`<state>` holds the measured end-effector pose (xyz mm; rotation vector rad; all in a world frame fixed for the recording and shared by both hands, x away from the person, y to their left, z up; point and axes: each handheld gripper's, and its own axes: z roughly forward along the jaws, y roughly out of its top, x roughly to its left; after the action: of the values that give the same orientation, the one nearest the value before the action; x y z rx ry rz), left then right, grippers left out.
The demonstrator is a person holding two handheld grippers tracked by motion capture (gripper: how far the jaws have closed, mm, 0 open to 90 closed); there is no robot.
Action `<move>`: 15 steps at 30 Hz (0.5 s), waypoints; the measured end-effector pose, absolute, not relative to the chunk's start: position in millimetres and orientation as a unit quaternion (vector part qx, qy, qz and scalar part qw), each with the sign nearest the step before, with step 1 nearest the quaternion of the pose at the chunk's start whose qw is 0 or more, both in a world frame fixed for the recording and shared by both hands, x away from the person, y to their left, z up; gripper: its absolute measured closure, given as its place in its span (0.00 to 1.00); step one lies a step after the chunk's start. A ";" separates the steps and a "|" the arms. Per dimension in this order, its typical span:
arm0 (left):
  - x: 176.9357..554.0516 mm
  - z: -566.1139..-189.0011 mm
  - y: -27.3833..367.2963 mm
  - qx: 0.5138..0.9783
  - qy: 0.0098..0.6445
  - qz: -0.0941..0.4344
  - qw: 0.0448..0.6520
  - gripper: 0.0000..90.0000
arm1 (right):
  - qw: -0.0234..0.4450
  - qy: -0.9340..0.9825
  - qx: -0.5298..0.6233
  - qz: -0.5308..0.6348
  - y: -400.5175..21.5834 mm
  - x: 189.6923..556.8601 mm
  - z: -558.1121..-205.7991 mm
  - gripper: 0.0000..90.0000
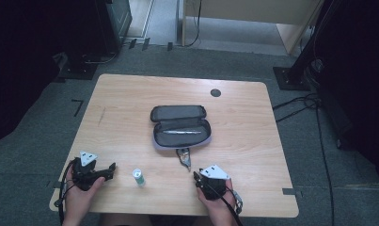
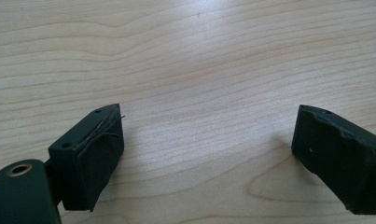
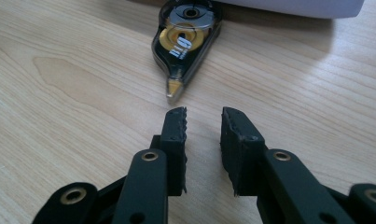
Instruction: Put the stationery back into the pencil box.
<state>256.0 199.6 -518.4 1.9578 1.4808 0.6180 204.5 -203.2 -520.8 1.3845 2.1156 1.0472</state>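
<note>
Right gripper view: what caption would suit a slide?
The right gripper, jaws slightly apart, faces a correction tape dispenser lying on the wooden table.

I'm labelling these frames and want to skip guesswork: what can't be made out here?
- Small white tube, high view: too small to read any label or tell what it is.
- Correction tape dispenser, right gripper view: top cut off by the frame edge; brand print blurred.
- Open pencil case, high view: the item inside is too small to identify.
- Left tool: its right jaw is cut off by the frame edge.
</note>
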 end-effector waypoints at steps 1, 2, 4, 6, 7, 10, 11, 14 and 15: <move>256.0 -518.4 199.6 0.738 0.558 0.233 0.300 0.11 | 0.200 0.757 0.494 0.377 -203.3 204.3 -520.3 0.80; 256.0 -518.4 199.6 0.738 0.558 0.233 0.300 0.11 | 0.198 0.756 0.494 0.381 -203.2 203.7 -519.2 0.80; 256.0 -518.4 199.6 0.738 0.558 0.233 0.300 0.11 | 0.200 0.754 0.490 0.389 -202.5 203.1 -516.8 0.81; 256.0 -518.4 199.6 0.738 0.558 0.233 0.300 0.11 | 0.201 0.752 0.488 0.395 -201.2 202.8 -514.6 0.82; 256.0 -518.4 199.6 0.738 0.558 0.233 0.300 0.10 | 0.198 0.752 0.488 0.397 -200.1 202.6 -513.8 0.82; 256.0 -518.4 199.6 0.738 0.558 0.233 0.300 0.11 | 0.198 0.750 0.486 0.403 -196.9 203.8 -512.7 0.83; 256.0 -518.4 199.6 0.738 0.558 0.233 0.300 0.10 | 0.195 0.750 0.487 0.403 -194.1 205.0 -512.9 0.84; 256.0 -518.4 199.6 0.738 0.558 0.233 0.300 0.11 | 0.194 0.749 0.488 0.405 -191.6 206.5 -513.1 0.84; 256.0 -518.4 199.6 0.738 0.558 0.233 0.300 0.11 | 0.192 0.747 0.489 0.408 -189.0 208.5 -512.8 0.86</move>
<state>256.0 199.6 -518.4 1.9581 1.4808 0.6180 208.5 -189.0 -512.8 1.3728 2.0959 1.1439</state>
